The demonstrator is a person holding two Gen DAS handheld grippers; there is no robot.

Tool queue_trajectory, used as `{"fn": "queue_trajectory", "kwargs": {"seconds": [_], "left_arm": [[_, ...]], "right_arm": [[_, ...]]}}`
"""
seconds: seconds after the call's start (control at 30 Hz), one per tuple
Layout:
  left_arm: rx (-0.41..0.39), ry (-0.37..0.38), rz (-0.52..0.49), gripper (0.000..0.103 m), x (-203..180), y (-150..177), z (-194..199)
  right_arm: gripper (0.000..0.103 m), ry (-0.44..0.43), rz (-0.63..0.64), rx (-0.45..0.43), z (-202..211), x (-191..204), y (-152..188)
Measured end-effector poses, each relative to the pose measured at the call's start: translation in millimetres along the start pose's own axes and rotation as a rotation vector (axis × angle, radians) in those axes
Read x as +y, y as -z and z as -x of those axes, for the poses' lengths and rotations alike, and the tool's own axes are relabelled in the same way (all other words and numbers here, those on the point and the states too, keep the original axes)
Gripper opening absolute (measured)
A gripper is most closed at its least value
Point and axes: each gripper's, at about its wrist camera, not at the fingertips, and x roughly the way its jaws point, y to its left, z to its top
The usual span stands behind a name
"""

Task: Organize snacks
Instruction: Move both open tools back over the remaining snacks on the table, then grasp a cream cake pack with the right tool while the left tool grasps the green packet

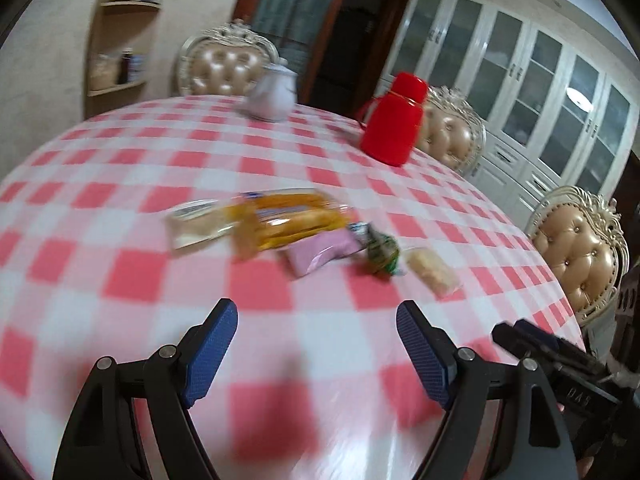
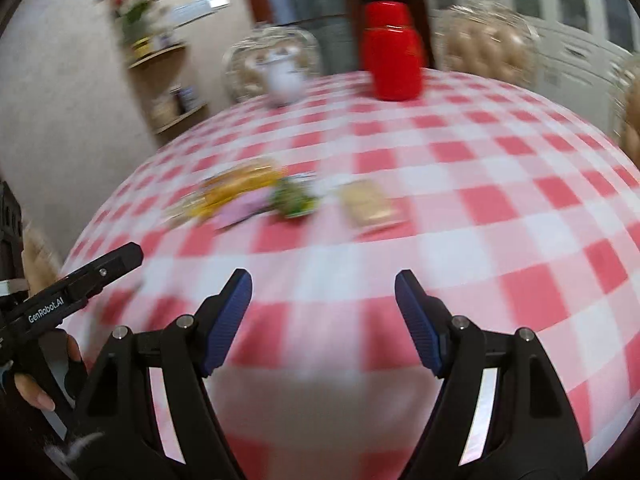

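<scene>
- 2 hand-held grippers sit low in my views, both released with nothing between the blue pads.
- My left hand-held gripper [image 1: 316, 320] hangs over the near part of the table [image 1: 120, 152], its jaws spread wide above bare red-and-white checked cloth.
- My right hand-held gripper [image 2: 323, 292] stands the same way, jaws apart, over the cloth on the near side of the snacks.
- From the right wrist I see the left tool's black body at the left edge, a hand [image 2: 36, 384] wrapped around its grip.
- 5 snack packets lie in a loose row near the middle of the table, well ahead of both sets of jaws.
- From the left wrist, reading left to right: a pale clear packet [image 1: 196, 228], a yellow bag of long biscuits [image 1: 288, 220] overlapping it, a pink packet [image 1: 320, 252] tucked against the yellow bag, a small green wrapper [image 1: 382, 254] just beside the pink one, then a beige wafer pack [image 1: 432, 270] lying a little apart.
- Motion blur softens every label, so I cannot read any print.
- Farther back stand a white teapot [image 1: 272, 96] and a red flask [image 1: 394, 120], well apart from the snacks.
- 3 padded chairs ring the far side, the nearest one [image 1: 576, 252] at the right.
- White glass-door cabinets [image 1: 540, 92] fill the wall behind.
</scene>
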Motion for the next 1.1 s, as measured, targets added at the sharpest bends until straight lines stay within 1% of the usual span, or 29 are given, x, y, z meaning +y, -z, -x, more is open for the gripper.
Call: {"fn": "queue_trajectory", "kwargs": {"seconds": [0.07,0.13,0.2,0.23,0.27,0.3,0.37,0.4,0.5,0.6,0.7,0.77,0.8,0.9,0.93,1.0,1.03,1.1], "left_arm": [[-0.002,0.032,0.004,0.083,-6,-9,-18],[-0.005,0.072,0.008,0.083,-8,-15,-30],[-0.003,0.104,-0.025,0.083,-10,-14,-45],[0.027,0.109,-0.034,0.083,-9,-13,-50],[0.063,0.135,-0.028,0.083,-8,-12,-55],[0.069,0.157,-0.016,0.083,-7,-11,-56],[0.040,0.173,0.008,0.083,-4,-10,-51],[0.040,0.186,0.020,0.083,-2,-11,-51],[0.075,0.217,0.074,0.083,4,-11,-57],[0.082,0.217,0.089,0.083,7,-13,-59],[0.085,0.216,0.076,0.083,7,-12,-55],[0.090,0.214,0.054,0.083,3,-12,-55],[0.095,0.210,0.032,0.083,0,-11,-55],[0.123,0.196,-0.041,0.083,-16,-7,-59],[0.126,0.159,-0.089,0.083,-27,-6,-63],[0.127,0.096,-0.134,0.083,-41,-7,-70],[0.126,0.090,-0.137,0.083,-45,-8,-74],[0.136,0.052,-0.125,0.083,-56,-16,-90]], "right_arm": [[0.077,0.024,0.006,0.016,-13,-8,-8],[0.077,0.054,0.048,0.034,-29,-10,-18],[0.077,0.082,0.092,0.053,-45,-7,-26],[0.077,0.094,0.104,0.057,-48,-9,-23],[0.077,0.105,0.119,0.064,-54,-8,-24],[0.077,0.108,0.131,0.081,-65,-9,-31],[0.077,0.106,0.123,0.104,-80,-13,-36],[0.077,0.098,0.109,0.121,-87,-17,-42],[0.077,0.083,0.095,0.155,-105,-22,-55],[0.077,0.085,0.126,0.181,-116,-17,-61],[0.075,0.137,0.203,0.197,-118,-3,-56],[0.061,0.114,0.214,0.193,-111,0,-50],[0.041,0.111,0.220,0.184,-103,2,-44],[0.038,0.142,0.206,0.180,-79,2,-29],[0.038,0.139,0.185,0.175,-71,0,-26],[0.038,0.134,0.124,0.164,-51,-8,-20],[0.038,0.138,0.103,0.154,-44,-12,-18],[0.038,0.126,0.040,0.134,-28,-24,-15]]}}
